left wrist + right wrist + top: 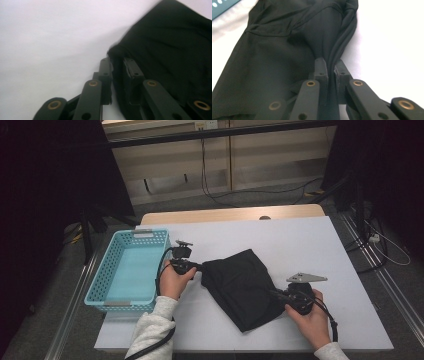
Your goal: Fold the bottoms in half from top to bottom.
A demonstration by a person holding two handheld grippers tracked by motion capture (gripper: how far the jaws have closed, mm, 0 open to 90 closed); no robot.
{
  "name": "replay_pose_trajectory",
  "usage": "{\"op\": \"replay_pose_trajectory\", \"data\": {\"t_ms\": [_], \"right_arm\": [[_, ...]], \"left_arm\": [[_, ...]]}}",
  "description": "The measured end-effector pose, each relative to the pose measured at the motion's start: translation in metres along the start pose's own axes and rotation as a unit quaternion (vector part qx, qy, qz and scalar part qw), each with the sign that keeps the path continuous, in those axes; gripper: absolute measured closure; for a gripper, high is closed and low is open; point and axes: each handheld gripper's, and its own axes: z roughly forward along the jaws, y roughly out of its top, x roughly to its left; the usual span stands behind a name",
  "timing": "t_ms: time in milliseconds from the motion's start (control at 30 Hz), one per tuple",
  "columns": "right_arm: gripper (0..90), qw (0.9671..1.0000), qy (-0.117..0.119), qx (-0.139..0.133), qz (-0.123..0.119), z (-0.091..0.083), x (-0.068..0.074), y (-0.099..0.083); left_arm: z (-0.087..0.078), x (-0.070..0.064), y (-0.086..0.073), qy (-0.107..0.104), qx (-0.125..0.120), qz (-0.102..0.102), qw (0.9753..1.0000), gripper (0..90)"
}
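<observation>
i am looking down on a white table [300, 240] with a folded black garment [240, 287] lying near its middle. my left gripper [200, 268] meets the cloth at its nine o'clock corner; in the left gripper view its jaws are clenched on the garment's edge [117, 53]. my right gripper [274, 294] sits at the garment's four o'clock side, and in the right gripper view a bunched fold of the black cloth [337, 50] is pinched between its closed jaws. a person's hand wraps each gripper from the six o'clock edge of the table. a light blue perforated basket [107, 270] stands at nine o'clock from the garment, just beside the left gripper.
</observation>
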Motion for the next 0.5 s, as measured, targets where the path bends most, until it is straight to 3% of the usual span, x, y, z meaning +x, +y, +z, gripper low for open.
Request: {"op": "replay_pose_trajectory", "data": {"t_ms": [133,300,500], "right_arm": [[84.2,1.0000,0.001,0.003,0.002,0.001,0.000,0.000],[84.2,1.0000,0.003,0.002,0.000,0.001,0.001,0.000],[84.1,1.0000,0.004,0.003,0.000,0.001,0.001,0.000]], "left_arm": [[-0.002,0.001,0.001,-0.004,-0.008,-0.007,0.9999,58.3],[0.004,-0.004,0.003,0.004,-0.018,0.002,0.9998,35.9],[0.016,-0.009,0.004,0.016,-0.007,0.008,0.9998,29.5]]}}
